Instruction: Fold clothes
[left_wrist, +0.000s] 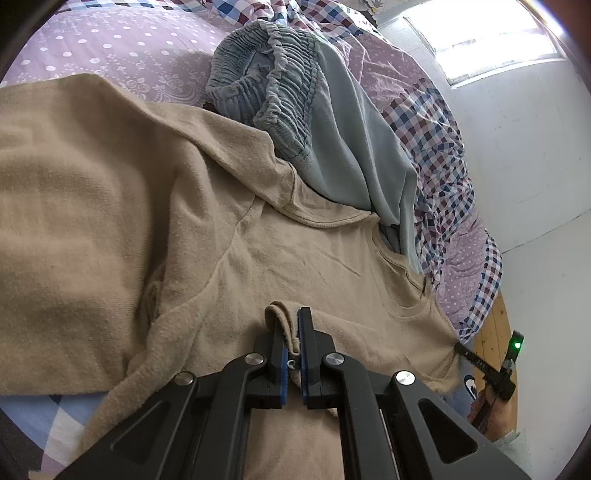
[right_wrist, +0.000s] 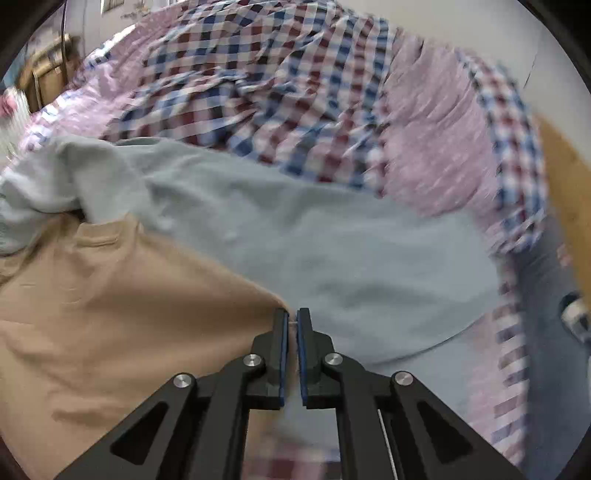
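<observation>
Your left tongs (left_wrist: 291, 332) are clamped on a folded edge of the tan sweater (left_wrist: 110, 206), which lies spread across the bed (left_wrist: 110, 48). Behind the sweater's collar sits a crumpled pale blue garment (left_wrist: 332, 122), partly overlapping it. Your right tongs (right_wrist: 291, 328) are closed on the sweater's (right_wrist: 110, 314) corner, at its right edge, where it meets the blue garment (right_wrist: 332, 240).
</observation>
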